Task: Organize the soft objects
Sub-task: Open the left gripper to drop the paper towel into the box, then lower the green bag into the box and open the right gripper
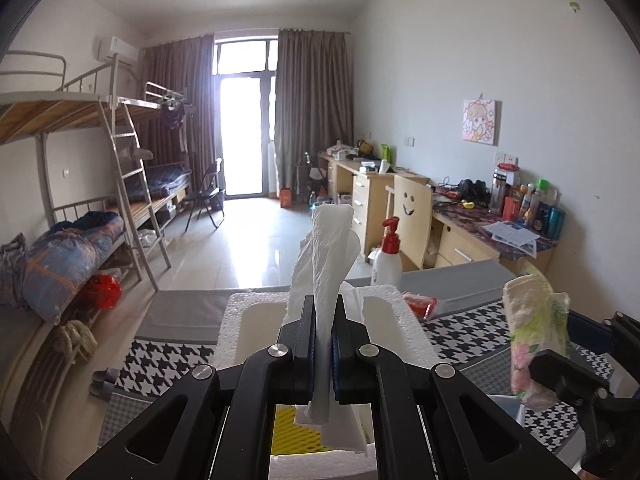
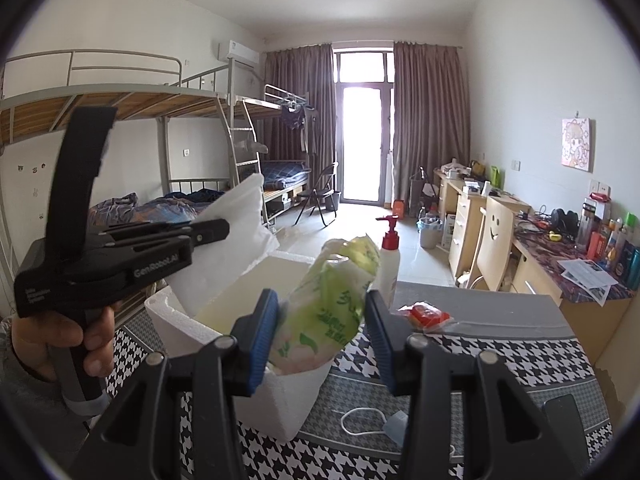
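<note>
My left gripper is shut on a white paper towel and holds it upright above a white foam box. The towel also shows in the right wrist view, held by the left gripper. A green and pink tissue pack stands between the pads of my right gripper, over the near corner of the foam box. The jaws are spread wide, and the left pad touches the pack. The pack also shows in the left wrist view.
The box sits on a houndstooth cloth over a table. A white pump bottle, a red packet and a face mask lie on it. Bunk beds stand left, desks and a chair right.
</note>
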Demonstrator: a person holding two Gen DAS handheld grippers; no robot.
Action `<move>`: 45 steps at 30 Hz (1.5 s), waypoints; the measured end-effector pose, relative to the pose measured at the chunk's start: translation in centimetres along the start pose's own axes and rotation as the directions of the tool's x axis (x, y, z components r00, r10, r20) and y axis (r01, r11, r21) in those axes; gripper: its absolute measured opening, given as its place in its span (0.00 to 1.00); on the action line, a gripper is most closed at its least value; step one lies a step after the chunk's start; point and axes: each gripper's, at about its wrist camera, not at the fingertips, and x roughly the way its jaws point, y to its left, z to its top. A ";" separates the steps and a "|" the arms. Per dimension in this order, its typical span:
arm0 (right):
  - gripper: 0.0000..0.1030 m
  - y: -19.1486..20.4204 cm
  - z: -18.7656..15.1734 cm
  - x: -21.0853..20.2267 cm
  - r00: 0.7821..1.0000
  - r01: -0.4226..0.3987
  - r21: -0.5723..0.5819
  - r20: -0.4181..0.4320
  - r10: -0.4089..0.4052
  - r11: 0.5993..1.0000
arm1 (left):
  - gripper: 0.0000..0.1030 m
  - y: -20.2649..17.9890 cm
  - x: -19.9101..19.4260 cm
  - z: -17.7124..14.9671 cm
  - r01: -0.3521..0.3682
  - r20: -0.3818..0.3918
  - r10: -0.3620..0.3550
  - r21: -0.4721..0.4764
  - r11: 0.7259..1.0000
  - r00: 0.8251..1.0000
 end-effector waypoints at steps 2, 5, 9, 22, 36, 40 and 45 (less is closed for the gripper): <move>0.48 0.2 0.0 0.1 1.000 -0.002 -0.007 0.001 0.002 1.000 | 0.06 0.2 0.5 -0.1 -0.004 -0.010 0.004 -0.004 1.000 1.000; 0.48 0.5 0.3 0.3 1.000 -0.003 -0.012 -0.003 0.003 1.000 | 0.06 0.4 1.0 -0.4 -0.010 -0.030 0.009 -0.009 1.000 1.000; 0.48 0.7 0.2 0.4 1.000 -0.004 -0.019 -0.007 0.004 1.000 | 0.06 0.5 1.3 -0.6 -0.010 -0.043 0.010 -0.006 1.000 0.999; 0.48 1.1 0.3 1.1 1.000 -0.006 -0.024 -0.018 0.005 1.000 | 0.71 0.9 1.4 -1.1 -0.024 -0.048 0.024 -0.005 1.000 0.999; 0.48 1.8 0.5 1.8 0.999 -0.028 -0.042 -0.025 0.026 0.999 | 0.99 2.5 -0.5 -1.1 -0.099 0.042 0.100 -0.038 0.994 0.994; 0.48 2.3 0.7 2.2 0.999 -0.039 -0.047 -0.025 0.038 0.998 | 0.99 3.1 -1.3 -1.3 -0.095 0.049 0.097 -0.056 0.994 0.994; 0.48 2.7 1.0 2.6 0.998 -0.057 -0.050 -0.024 0.056 0.997 | 0.99 3.8 -2.1 -1.3 -0.110 0.071 0.115 -0.065 0.992 0.991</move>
